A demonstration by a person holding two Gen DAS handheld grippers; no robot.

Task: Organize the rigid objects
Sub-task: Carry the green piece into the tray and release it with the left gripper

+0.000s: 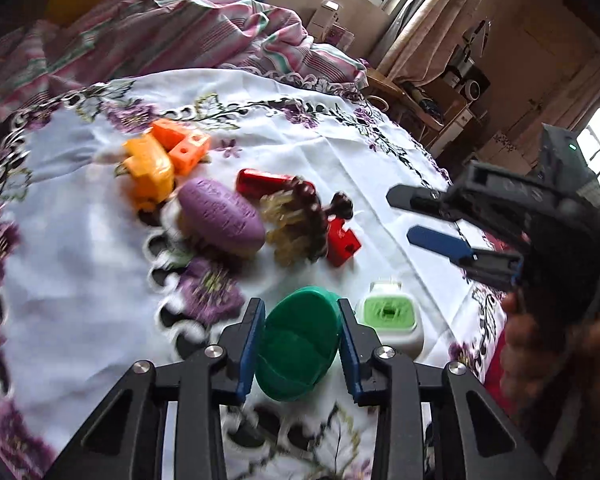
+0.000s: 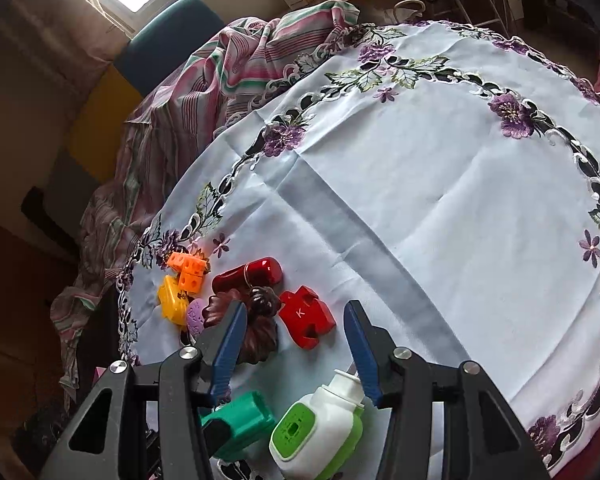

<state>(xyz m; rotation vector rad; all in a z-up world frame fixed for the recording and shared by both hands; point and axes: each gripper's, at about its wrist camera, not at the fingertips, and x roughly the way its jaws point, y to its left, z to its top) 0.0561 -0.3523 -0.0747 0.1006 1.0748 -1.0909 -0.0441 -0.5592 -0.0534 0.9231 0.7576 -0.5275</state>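
The green oval piece (image 1: 296,344) sits clamped between the blue pads of the left tongs (image 1: 300,340), low over the near edge of the table (image 1: 80,280), just beside a white-and-green bottle (image 1: 392,320). The right tongs (image 2: 296,344) hang empty with fingers apart, above that bottle (image 2: 320,424). Farther out lies a loose cluster: a purple oval (image 1: 220,216), a dark brown comb-like piece (image 1: 300,220), a red block (image 1: 342,242), a red capsule (image 1: 264,182) and orange blocks (image 1: 180,144) beside a yellow toy (image 1: 150,170). Judging by the blur, the grip should be kept firm and the piece carried level, then set down next to like-shaped items without nudging the bottle. No container is in view; everything rests on the embroidered cloth.
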